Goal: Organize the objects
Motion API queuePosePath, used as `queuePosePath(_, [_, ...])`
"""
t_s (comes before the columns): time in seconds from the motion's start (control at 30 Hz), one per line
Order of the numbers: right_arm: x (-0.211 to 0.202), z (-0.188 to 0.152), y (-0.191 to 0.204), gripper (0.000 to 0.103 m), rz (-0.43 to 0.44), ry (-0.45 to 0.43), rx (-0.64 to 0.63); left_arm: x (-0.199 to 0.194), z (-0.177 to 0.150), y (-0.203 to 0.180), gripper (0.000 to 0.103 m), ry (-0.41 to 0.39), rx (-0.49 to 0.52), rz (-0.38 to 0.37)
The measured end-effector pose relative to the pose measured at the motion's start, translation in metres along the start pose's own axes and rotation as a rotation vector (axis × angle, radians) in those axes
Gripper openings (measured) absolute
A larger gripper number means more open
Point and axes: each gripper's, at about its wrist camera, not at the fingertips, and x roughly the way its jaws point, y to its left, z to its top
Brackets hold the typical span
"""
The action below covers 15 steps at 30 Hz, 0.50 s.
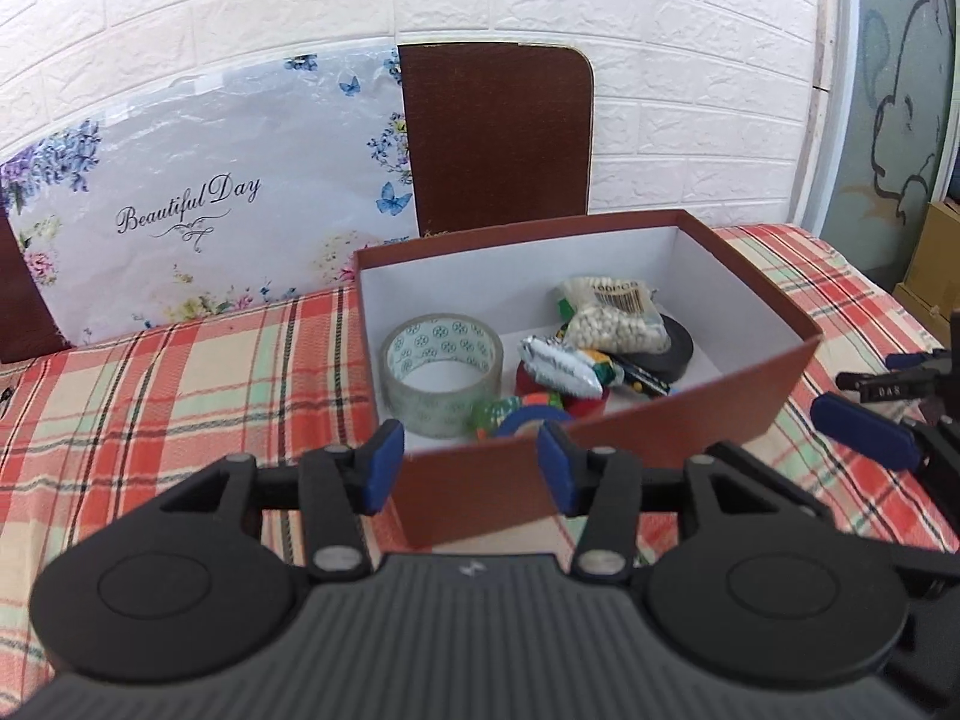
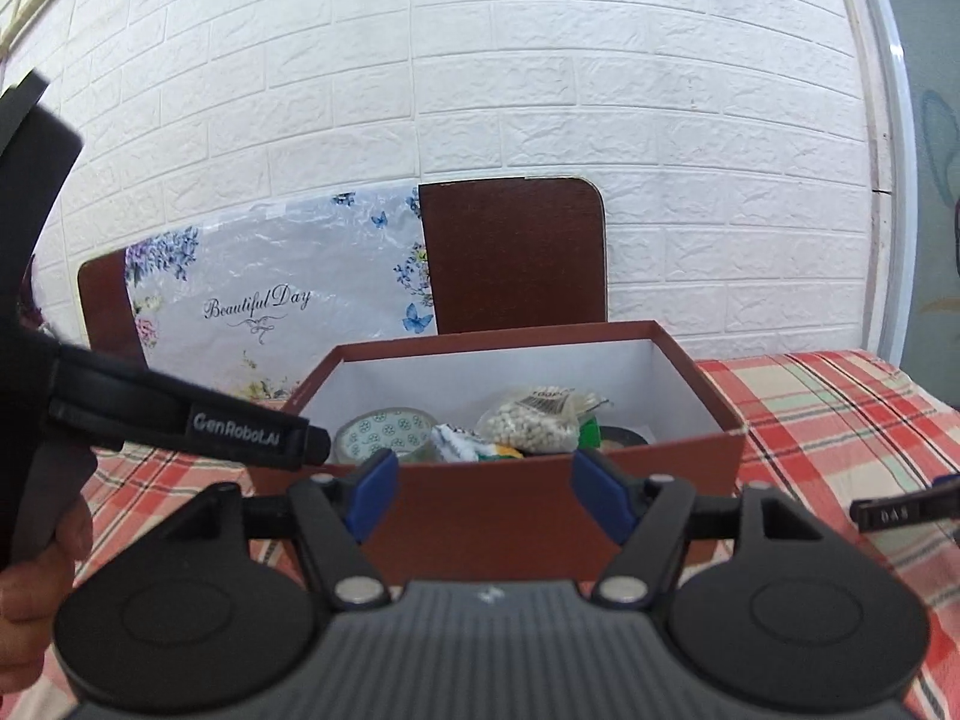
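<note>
A brown box (image 1: 606, 438) with a white inside stands open on the plaid tablecloth. In it lie a clear tape roll (image 1: 441, 372), a bag of white beads (image 1: 615, 315), a black tape roll (image 1: 678, 354), a foil packet (image 1: 558, 366) and a blue ring (image 1: 528, 420). My left gripper (image 1: 469, 471) hovers open just before the box's near corner, its blue pads clear of the cardboard. My right gripper (image 2: 487, 498) is open too, facing the box's (image 2: 510, 516) near wall with nothing between its pads. It also shows at the right edge of the left wrist view, right gripper (image 1: 882, 402).
A floral "Beautiful Day" sheet (image 1: 198, 204) and a brown board (image 1: 498, 132) lean on the white brick wall behind the box. The tablecloth (image 1: 150, 408) spreads left and right of it. A hand (image 2: 36, 570) and a black strap (image 2: 240, 426) fill the left of the right wrist view.
</note>
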Motion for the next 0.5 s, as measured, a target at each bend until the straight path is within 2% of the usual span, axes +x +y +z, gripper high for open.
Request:
queuePosePath(0.07, [-0.009, -0.002, -0.001, 0.070, 0.002, 0.000, 0.018, -0.009, -0.009, 0.000, 0.057, -0.005, 0.001, 0.004])
queuePosePath(0.17, [-0.020, -0.002, -0.005, 0.078, -0.006, -0.006, 0.058, -0.018, -0.024, 0.000, 0.060, 0.000, 0.015, 0.007])
queuePosePath(0.2, [-0.024, -0.003, -0.007, 0.084, -0.006, -0.004, 0.078, -0.020, -0.028, 0.000, 0.063, 0.005, 0.015, 0.007])
queuePosePath(0.27, [-0.030, -0.008, -0.010, 0.086, 0.001, 0.013, 0.114, -0.024, -0.038, 0.002, 0.066, 0.019, 0.008, 0.007])
queuePosePath(0.33, [-0.034, -0.013, -0.013, 0.088, -0.001, 0.035, 0.137, -0.026, -0.047, 0.004, 0.079, 0.036, 0.000, 0.008])
queuePosePath(0.37, [-0.035, -0.016, -0.013, 0.091, -0.001, 0.049, 0.142, -0.027, -0.051, 0.005, 0.082, 0.041, -0.004, 0.010])
queuePosePath(0.43, [-0.037, -0.022, -0.012, 0.103, -0.001, 0.076, 0.147, -0.029, -0.060, 0.007, 0.093, 0.050, -0.009, 0.021])
queuePosePath(0.5, [-0.040, -0.026, -0.010, 0.103, -0.016, 0.087, 0.143, -0.029, -0.067, 0.009, 0.098, 0.067, -0.017, 0.032])
